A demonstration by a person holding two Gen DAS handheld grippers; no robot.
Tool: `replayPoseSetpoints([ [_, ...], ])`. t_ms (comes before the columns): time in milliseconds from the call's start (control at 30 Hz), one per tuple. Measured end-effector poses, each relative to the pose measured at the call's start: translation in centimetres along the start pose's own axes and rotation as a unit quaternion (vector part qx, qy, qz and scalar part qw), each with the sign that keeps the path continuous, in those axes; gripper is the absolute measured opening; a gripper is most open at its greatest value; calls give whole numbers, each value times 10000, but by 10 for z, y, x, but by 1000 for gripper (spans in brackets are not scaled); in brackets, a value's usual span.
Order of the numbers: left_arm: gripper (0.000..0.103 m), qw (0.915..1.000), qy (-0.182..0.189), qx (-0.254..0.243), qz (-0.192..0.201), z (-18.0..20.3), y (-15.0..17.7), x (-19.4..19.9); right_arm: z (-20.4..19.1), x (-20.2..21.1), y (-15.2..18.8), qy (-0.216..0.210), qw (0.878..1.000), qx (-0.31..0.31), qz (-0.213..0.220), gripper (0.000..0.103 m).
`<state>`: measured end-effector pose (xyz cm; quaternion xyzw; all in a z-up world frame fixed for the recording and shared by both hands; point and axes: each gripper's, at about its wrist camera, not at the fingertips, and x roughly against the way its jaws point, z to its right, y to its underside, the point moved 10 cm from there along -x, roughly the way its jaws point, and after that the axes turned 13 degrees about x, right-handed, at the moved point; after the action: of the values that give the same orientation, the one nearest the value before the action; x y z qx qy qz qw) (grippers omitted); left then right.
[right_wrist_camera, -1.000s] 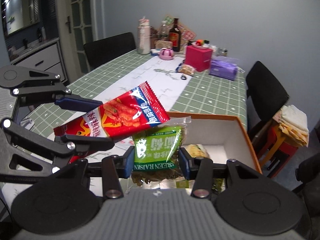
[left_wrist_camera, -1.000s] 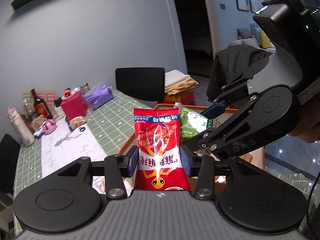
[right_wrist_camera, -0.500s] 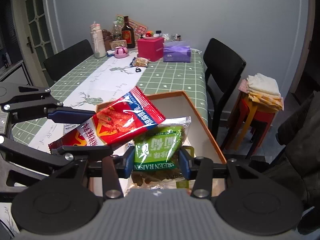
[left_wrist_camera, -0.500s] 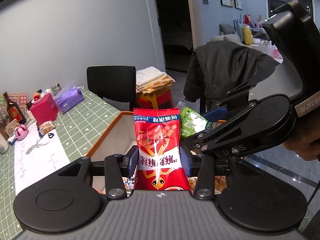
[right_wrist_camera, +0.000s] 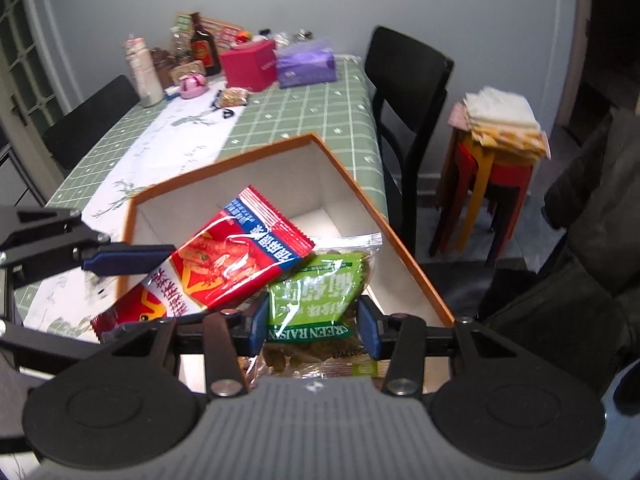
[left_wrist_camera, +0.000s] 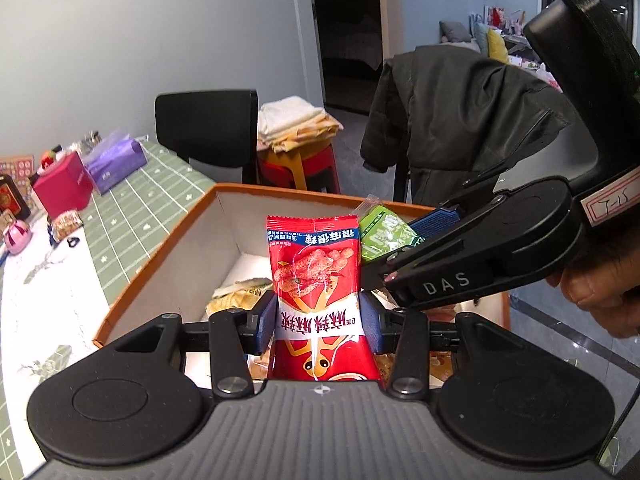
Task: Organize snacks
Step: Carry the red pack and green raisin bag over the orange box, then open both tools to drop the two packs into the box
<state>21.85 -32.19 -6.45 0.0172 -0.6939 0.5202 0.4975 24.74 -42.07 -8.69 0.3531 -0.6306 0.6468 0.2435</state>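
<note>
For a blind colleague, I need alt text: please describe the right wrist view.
The right gripper is shut on a green raisin packet above an open orange-rimmed box on a green checked table. From the left, the left gripper holds a red snack packet overlapping the raisins.

Two claws are showing, the left claw (left_wrist_camera: 318,322) and the right claw (right_wrist_camera: 312,328). One red snack packet (left_wrist_camera: 316,280) and one green raisin packet (right_wrist_camera: 320,300) are appearing, over one orange-rimmed box (right_wrist_camera: 360,196). Two black chairs (right_wrist_camera: 404,76) are standing by one worktop (right_wrist_camera: 280,120).
</note>
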Motion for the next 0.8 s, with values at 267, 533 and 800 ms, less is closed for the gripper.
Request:
replayPoseSetpoints([
  [267,50,9984,-208,278,-449,-15,12,-30,6,-30,11,-77,9984,-452,-338,45],
  [533,50,9965,-282,379,-691,-22,26,-43,6,-43,12,-81,9979,-441,-465,45],
  [800,65,9962,-364,474,-634,-26,25,-42,7,-42,8,51,9983,-469,-356,50],
])
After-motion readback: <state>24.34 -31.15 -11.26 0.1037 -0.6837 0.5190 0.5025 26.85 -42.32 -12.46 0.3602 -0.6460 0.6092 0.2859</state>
